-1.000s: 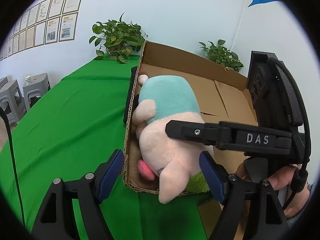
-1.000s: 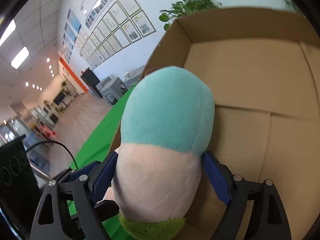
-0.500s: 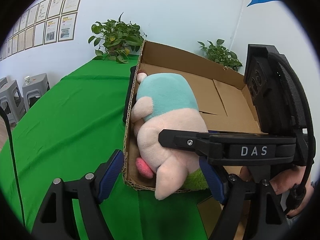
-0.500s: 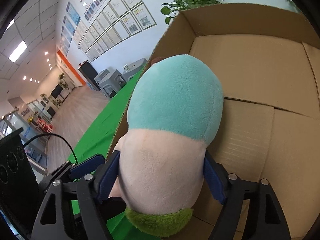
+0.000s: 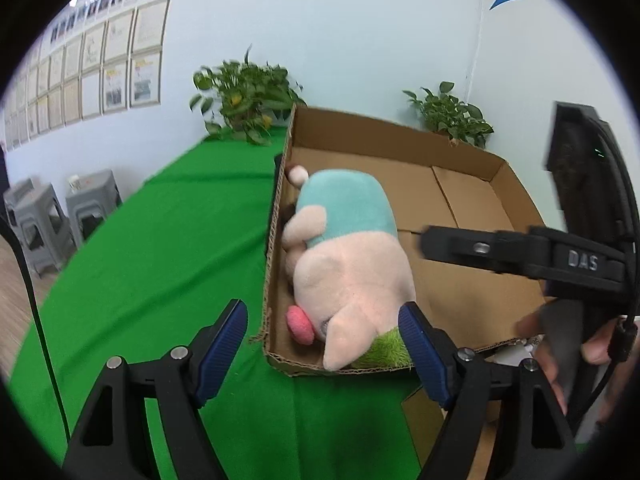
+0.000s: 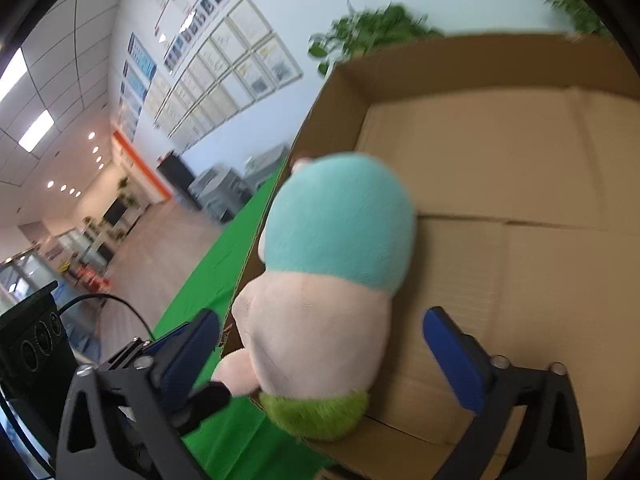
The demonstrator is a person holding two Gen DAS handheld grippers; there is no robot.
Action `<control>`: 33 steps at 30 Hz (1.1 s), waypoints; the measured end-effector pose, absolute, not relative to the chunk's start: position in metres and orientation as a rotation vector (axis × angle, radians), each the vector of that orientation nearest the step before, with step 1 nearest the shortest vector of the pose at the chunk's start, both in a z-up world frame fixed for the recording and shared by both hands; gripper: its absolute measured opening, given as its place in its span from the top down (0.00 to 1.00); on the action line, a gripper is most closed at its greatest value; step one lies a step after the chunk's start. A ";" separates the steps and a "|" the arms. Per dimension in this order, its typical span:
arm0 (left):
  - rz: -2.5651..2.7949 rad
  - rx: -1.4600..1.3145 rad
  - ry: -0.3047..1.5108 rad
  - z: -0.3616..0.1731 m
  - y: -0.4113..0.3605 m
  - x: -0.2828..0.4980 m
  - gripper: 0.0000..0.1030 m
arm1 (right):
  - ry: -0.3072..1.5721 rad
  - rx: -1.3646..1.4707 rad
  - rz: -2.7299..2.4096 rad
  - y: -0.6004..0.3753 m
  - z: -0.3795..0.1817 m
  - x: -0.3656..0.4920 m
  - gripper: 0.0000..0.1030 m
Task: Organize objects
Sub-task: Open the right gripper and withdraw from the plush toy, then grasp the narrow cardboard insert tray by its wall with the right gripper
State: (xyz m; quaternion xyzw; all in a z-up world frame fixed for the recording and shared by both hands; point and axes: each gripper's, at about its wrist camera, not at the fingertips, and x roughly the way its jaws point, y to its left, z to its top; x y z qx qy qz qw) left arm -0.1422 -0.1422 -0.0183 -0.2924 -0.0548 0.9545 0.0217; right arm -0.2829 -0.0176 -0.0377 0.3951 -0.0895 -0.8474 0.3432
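On the green table (image 5: 168, 264) sits one cardboard box (image 5: 472, 208) with one plush toy (image 5: 352, 264) lying by its left wall. Behind stand two plants (image 5: 248, 100). Right gripper (image 6: 320, 354), squeezing the toy before, is opening, pads clear. Left gripper (image 5: 324, 344) stays open, empty

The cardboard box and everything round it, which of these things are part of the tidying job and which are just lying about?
Part of the job:
- plush toy, lying in the box against its left wall
- cardboard box, open on the green tablecloth
- right gripper, jaws opening, pads clear of the toy
- left gripper, open, holding nothing

Just lying about:
- two potted plants
- grey stools
- framed papers on the wall
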 end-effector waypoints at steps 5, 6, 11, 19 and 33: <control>3.070 -0.818 -0.008 0.001 -0.117 -0.118 0.22 | -0.128 0.979 -2.478 0.034 -0.022 -0.233 0.00; 3.071 -0.800 0.014 0.004 -0.112 -0.116 0.22 | -0.110 0.983 -2.537 0.045 -0.022 -0.221 0.00; 3.090 -0.779 0.061 0.007 -0.079 -0.105 0.22 | -0.087 0.964 -2.691 0.087 -0.026 -0.164 0.00; 3.084 -0.785 -0.012 0.000 -0.058 -0.084 0.22 | -0.061 0.919 -2.764 0.153 -0.036 -0.099 0.29; 3.041 -0.896 0.031 -0.015 -0.045 -0.080 0.18 | -0.017 0.913 -2.726 0.168 -0.053 -0.082 0.14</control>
